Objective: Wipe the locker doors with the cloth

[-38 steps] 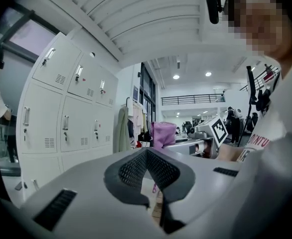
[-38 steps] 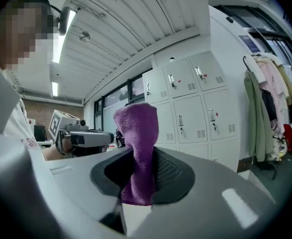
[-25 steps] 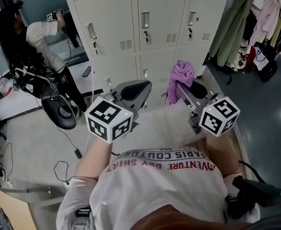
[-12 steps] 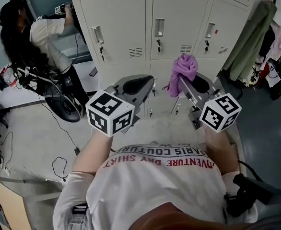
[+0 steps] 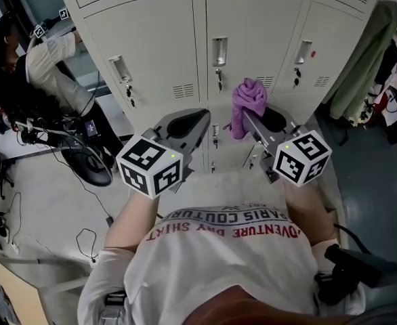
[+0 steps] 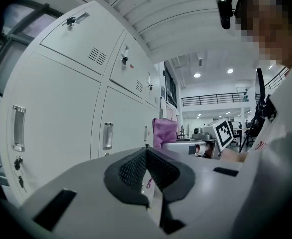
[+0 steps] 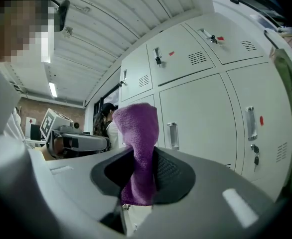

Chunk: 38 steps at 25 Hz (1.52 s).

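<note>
A purple cloth (image 5: pixel 244 105) is pinched in my right gripper (image 5: pixel 253 117) and sticks up out of its jaws (image 7: pixel 140 148); it is held just in front of the cream locker doors (image 5: pixel 251 29), and I cannot tell if it touches them. My left gripper (image 5: pixel 200 122) is beside it on the left, shut with nothing between its pads (image 6: pixel 147 176). The left gripper view shows the lockers (image 6: pixel 61 128) to its left and the purple cloth (image 6: pixel 164 133) beyond. The doors (image 7: pixel 211 113) have metal handles, keys and vents.
A person (image 5: pixel 29 73) in a white shirt stands at the locker's left end beside a black chair (image 5: pixel 83 161) and floor cables (image 5: pixel 22 222). Clothes (image 5: pixel 364 53) hang at the right of the lockers.
Both grippers have come closer to the lockers and risen; the cloth now sits level with the middle row of doors. The jaws have not changed.
</note>
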Tool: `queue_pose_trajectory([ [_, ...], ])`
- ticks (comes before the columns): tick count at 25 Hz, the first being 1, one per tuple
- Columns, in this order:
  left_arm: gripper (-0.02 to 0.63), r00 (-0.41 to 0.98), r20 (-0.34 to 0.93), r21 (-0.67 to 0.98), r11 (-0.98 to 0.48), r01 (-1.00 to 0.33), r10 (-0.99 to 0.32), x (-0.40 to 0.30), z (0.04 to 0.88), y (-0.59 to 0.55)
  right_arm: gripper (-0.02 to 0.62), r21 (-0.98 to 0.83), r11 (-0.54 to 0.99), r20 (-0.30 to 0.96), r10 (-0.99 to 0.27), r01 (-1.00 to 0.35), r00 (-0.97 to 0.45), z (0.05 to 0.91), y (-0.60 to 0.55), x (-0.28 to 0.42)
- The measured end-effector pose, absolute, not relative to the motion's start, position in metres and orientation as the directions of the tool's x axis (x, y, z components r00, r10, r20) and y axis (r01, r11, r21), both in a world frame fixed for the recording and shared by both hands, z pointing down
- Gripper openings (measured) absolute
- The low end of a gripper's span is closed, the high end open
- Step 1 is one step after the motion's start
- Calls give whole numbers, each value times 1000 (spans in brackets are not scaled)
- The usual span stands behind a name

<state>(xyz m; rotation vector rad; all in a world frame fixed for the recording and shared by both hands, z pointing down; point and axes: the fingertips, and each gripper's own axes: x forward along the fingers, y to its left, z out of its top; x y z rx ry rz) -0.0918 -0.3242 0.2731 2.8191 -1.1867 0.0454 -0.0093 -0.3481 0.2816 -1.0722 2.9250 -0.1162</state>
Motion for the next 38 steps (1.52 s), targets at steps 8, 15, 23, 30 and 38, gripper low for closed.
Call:
queue_pose_trajectory([
  [8,0,681,59,66,-678,-732,-730,-93,264,-356,81,28,751,-42,-659,-660,-751,232,-406,-15],
  [15,0,666,63,50,-664,-746,-743,-94,260,-375,81,141,740,-154,-640,-658,-753,149,-447,-40],
  [23,0,648,59,86,-642,-762,-760,-104,267,-392,80,149,707,-170,-670,-691,-722,129,-499,-69],
  [30,0,635,64,90,-630,-772,-769,-108,272,-399,81,167,673,-116,-713,-721,-692,144,-526,-89],
  [38,0,634,50,103,-627,-772,-772,-113,273,-397,81,211,632,-108,-743,-746,-660,146,-531,-92],
])
